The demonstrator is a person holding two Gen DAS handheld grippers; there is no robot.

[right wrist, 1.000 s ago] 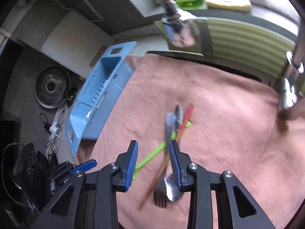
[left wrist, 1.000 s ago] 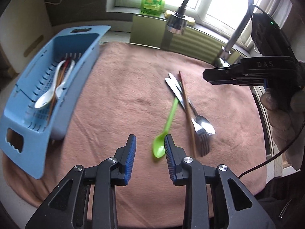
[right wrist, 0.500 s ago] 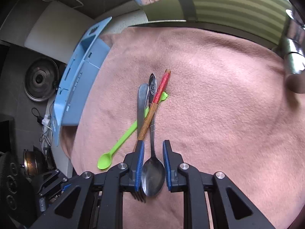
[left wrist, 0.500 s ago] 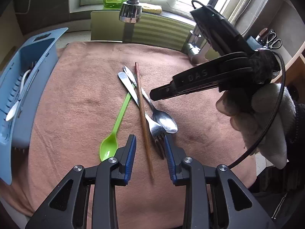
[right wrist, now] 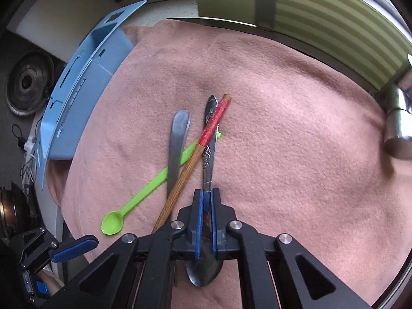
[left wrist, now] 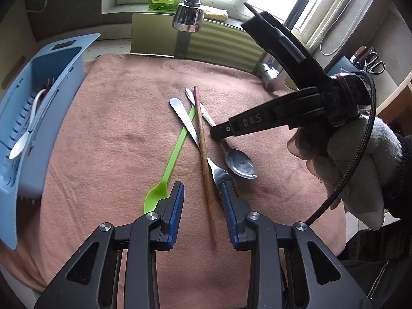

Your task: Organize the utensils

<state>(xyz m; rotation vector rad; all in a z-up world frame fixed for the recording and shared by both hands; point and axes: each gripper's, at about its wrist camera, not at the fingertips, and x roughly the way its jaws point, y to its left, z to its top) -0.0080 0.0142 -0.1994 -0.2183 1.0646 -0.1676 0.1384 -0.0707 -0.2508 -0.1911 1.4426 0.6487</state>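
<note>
Right claw (right wrist: 206,200) lower — metal spoon (right wrist: 208,159) clamped between.

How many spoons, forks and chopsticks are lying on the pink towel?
Spoons: 2, a green spoon and a metal spoon
Forks: 1, a metal fork
Chopsticks: 1, a wooden chopstick
Total: 4

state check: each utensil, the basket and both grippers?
right gripper: jaws just closed on metal spoon
left gripper: jaws open, empty
wooden chopstick: lying across fork
green spoon: flat, under fork
blue basket: holds white spoon
</note>
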